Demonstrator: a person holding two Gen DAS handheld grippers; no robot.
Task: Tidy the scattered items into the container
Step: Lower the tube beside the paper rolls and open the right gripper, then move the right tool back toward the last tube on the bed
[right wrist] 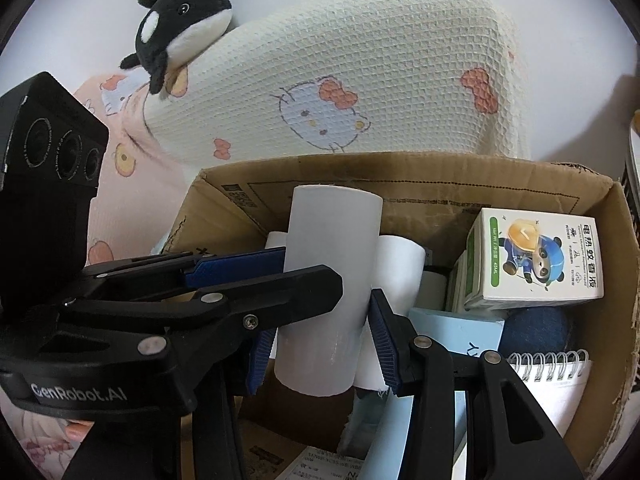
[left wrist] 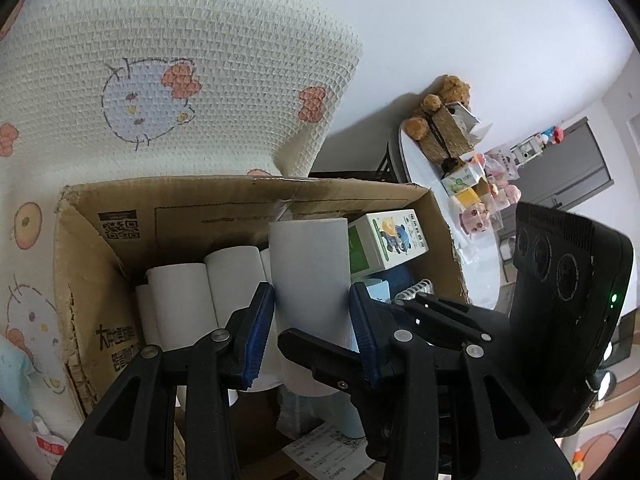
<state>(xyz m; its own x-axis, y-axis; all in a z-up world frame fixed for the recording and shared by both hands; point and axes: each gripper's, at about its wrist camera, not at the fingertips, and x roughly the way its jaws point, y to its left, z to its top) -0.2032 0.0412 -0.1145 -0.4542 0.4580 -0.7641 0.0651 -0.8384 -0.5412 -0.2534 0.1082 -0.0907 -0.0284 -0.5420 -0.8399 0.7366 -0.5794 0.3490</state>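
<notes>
both grippers are over the open cardboard box, pointing down into it. the left gripper has its blue pads on either side of a tall white roll, pressed against its sides, so it's grasping the roll. from the right wrist cam the right gripper also straddles the same white roll, lower down near its bottom end; the right-hand pad sits at the roll's edge, but the other pad is partly hidden behind the left gripper's arm, so can't tell for sure if it's clenched or just around it. the left gripper crosses in from the left in that view, one blue pad flat against the roll.

the roll stands roughly upright, inside the box, w/ its lower end down among the other stuff. behind and beside it are more white rolls lying packed together on the left side of the box. on the right side: a white and green carton w/ a cartoon panda, resting on top of other items, a dark blue round thing under it, a spiral notepad near the front right corner, and a pale blue box next to the roll. some printed paper lies at the bottom.

behind the box is a cream waffle blanket w/ cartoon prints, an orca plush sitting on it. off to the right, a white table w/ a brown teddy and small toys.
</notes>
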